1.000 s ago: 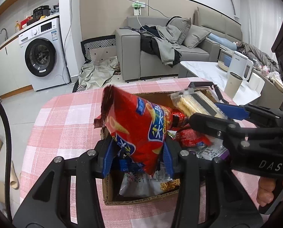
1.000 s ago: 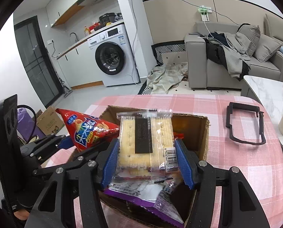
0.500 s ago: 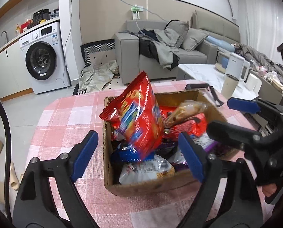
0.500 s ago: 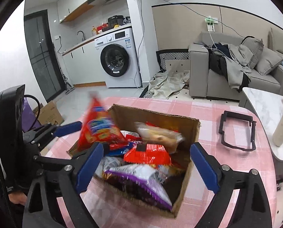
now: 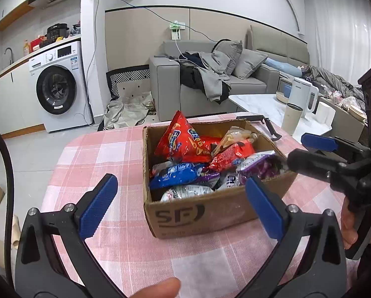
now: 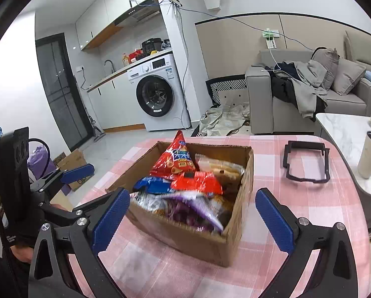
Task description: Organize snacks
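Pink checked desk (image 5: 106, 154) with bare cloth all round the cardboard box (image 5: 200, 213). Both tongs, left (image 5: 180, 207) and right (image 6: 193, 219), just sprung wide apart, gripping nothing, red chip bag (image 5: 183, 141) poking above the rim.

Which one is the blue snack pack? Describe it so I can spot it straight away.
Find the cardboard box on the pink checked tablecloth. Inside, toward its near left side, below the tall red chip bag, lies the blue snack pack. It is the only blue wrapper, next to red, purple and silvery ones.
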Available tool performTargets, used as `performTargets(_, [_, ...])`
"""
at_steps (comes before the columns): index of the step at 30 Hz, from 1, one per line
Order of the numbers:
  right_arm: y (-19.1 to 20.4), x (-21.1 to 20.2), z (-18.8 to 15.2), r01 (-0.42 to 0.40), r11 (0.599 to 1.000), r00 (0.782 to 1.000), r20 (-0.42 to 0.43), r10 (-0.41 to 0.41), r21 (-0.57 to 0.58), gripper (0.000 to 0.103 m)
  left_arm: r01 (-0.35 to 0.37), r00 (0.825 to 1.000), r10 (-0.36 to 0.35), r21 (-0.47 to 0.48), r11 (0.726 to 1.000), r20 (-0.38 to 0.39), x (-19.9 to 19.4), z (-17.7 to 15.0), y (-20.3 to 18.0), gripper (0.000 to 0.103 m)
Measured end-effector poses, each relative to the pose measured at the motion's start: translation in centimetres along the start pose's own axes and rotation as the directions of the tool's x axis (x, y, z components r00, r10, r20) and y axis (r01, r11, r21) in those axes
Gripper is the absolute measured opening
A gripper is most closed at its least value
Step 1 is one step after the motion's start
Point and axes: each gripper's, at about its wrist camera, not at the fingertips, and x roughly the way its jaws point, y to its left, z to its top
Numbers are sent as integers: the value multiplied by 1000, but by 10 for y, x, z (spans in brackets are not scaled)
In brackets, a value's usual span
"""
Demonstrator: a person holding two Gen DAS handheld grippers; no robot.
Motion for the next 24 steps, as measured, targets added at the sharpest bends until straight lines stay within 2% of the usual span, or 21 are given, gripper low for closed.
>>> performTargets(9, [1,-21,-30,-44,999,995,93,44,-5,103,-25,999,26,-27,999,44,-28,-32,9,102])
performTargets(18, [11,-21,-62,-35,998,993,115,42,-61,103,-48,996,51,-50,998,67,-40,-69,22,102])
performTargets(24, [15,-19,-76,-14,995,991,133,27,-102,103,-59,993,65,-69,996,103,-39,-76,25,102])
